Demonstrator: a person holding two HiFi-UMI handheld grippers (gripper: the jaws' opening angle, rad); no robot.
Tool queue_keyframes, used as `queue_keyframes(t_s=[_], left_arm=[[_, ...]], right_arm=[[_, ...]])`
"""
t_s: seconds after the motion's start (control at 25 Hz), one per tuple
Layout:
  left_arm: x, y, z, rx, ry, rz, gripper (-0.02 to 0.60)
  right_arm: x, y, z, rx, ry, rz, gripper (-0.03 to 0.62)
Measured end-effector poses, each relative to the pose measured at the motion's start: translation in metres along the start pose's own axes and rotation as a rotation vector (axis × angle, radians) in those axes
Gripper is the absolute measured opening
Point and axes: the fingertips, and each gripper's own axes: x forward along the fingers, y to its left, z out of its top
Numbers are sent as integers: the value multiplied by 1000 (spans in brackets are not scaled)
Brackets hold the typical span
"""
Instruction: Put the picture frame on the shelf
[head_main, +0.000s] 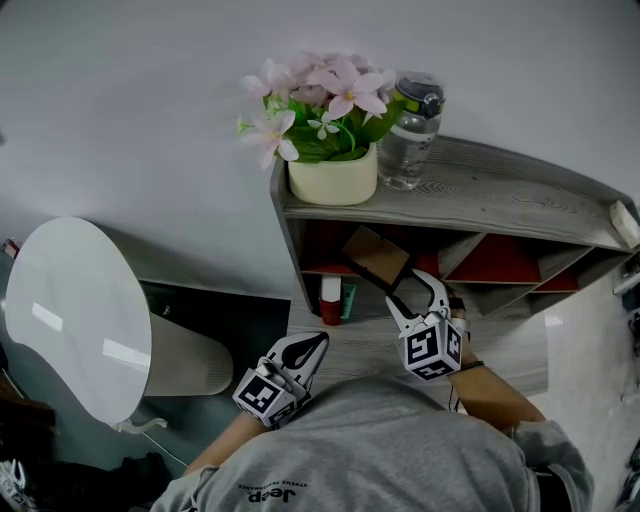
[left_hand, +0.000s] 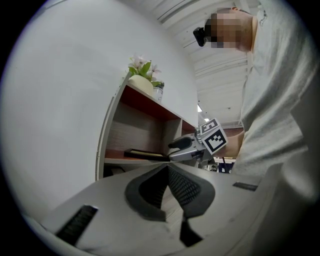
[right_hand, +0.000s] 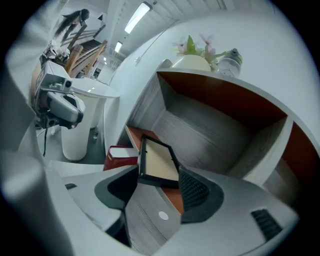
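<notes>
The picture frame (head_main: 377, 255) is black-edged with a tan face. It is held tilted inside the left compartment of the grey wooden shelf (head_main: 500, 195), under the top board. My right gripper (head_main: 408, 287) is shut on the frame's near edge. In the right gripper view the frame (right_hand: 159, 162) sits between the pads above the shelf floor. The left gripper view shows the frame (left_hand: 145, 154) lying nearly flat at the compartment mouth, with the right gripper (left_hand: 175, 146) behind it. My left gripper (head_main: 312, 348) hangs lower left, away from the shelf, shut and holding nothing.
A cream pot of pink flowers (head_main: 332, 172) and a clear water bottle (head_main: 410, 135) stand on the shelf top. A red-and-white bottle (head_main: 330, 299) and a green item (head_main: 347, 299) stand in the compartment. A red book (right_hand: 121, 155) lies there. A white lidded bin (head_main: 75, 320) stands at left.
</notes>
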Motion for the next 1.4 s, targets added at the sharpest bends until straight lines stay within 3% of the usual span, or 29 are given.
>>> queue_keyframes(t_s=[0.4,0.52,0.76,1.0,1.2,1.4], left_arm=[[1,-4,2,6,-3,-10,8],[0,-4,2,-3,-7,-7,8],[-7,2,1,-10,-2,13,8],[-4,1,2,-21,-22,8,8],[-3,0,1,-10,-18,1,8],[-4,2,4,-5,-24,4,8]], right_arm=[[21,-39,-3,-46,68,-163,229],[28,-36,3,-71,62,-159,201],[16,-13,20,-54,-7,-73,201],[31,-23,8,-88,38,-99,201],[40,-33,5,-117,65,-131,150],[23,-31,24,-4,-21,-93,149]])
